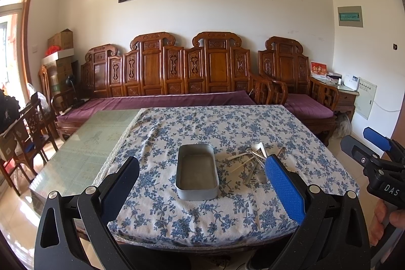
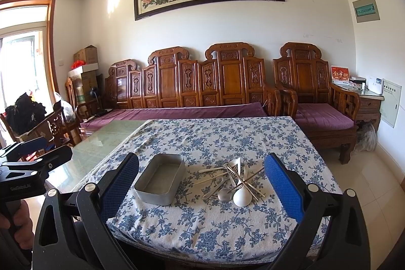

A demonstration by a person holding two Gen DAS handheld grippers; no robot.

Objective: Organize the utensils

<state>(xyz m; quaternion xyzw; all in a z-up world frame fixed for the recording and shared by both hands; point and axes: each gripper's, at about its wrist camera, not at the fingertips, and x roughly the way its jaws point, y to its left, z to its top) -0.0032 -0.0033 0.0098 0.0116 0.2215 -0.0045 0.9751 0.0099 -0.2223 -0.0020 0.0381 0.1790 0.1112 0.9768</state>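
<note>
Very start of the job, by the look of things: nothing in the metal tin [image 2: 159,177], nothing lifted. Both tools hanging short of the near edge of the floral tablecloth [image 2: 215,227], above and in front of the table. Left gripper [image 1: 202,190] spread wide and holding nothing; right gripper [image 2: 202,187] likewise spread wide and bare. Tin sitting open and hollow on the cloth, long axis running from the near edge toward the wooden sofa [image 2: 197,82], slightly slanted in the right wrist view. Just to the right of the tin, apart from its wall, a tangled pile of utensils [image 2: 233,180]: 1 white ceramic spoon [image 2: 241,195] at the near end of the heap, bowl facing the camera, handle running away toward the sofa; 1 metal spoon [image 2: 224,194] just left of that, nearer the tin, bowl also at the near end; thin chopsticks [image 2: 249,182] crossing on diagonals over the rest. Exact count of pieces hard to tell. Next move probably for the right gripper, being closer to the heap: down onto 1 topmost piece, jaws set across its handle rather than along it, then over to the tin, laid parallel to the tin's long side.
</note>
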